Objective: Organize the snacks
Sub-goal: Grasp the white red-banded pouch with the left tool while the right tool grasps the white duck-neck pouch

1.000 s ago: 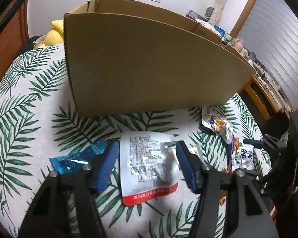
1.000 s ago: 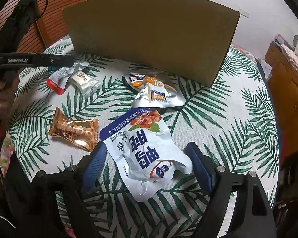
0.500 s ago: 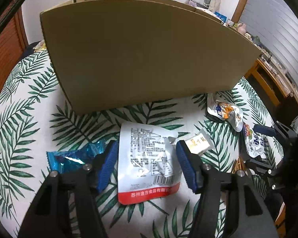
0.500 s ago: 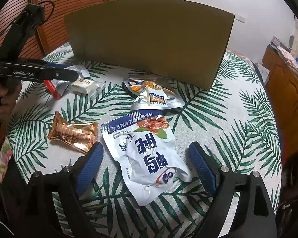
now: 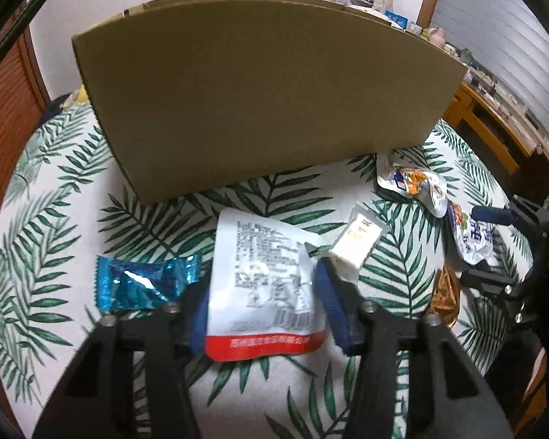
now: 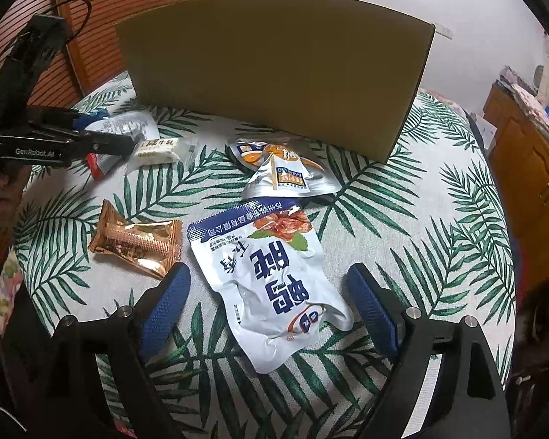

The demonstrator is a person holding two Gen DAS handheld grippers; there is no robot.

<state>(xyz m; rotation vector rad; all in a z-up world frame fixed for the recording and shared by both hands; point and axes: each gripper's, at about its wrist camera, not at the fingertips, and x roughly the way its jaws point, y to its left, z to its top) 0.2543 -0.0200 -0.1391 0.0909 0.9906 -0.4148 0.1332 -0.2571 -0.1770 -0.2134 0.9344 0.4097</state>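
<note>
Now left tongs (image 5: 261, 301) closing around white pouch (image 5: 263, 278), pads touching; right tongs (image 6: 271, 303) spread; cardboard box (image 5: 267, 91) behind

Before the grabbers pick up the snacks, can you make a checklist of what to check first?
1. White packet with red strip sits between the left gripper fingers, whose jaws have just been closing: ok.
2. Left pads really squeezing it: cannot tell.
3. Small cream bar leans against the left gripper's right-hand finger and may get dragged: not ok.
4. Right gripper is open with the blue-lettered pouch between its fingers: ok.
5. Gold wrapper lies clear of the right gripper: ok.
6. Room inside the cardboard box: cannot tell, only its wall shows.
</note>
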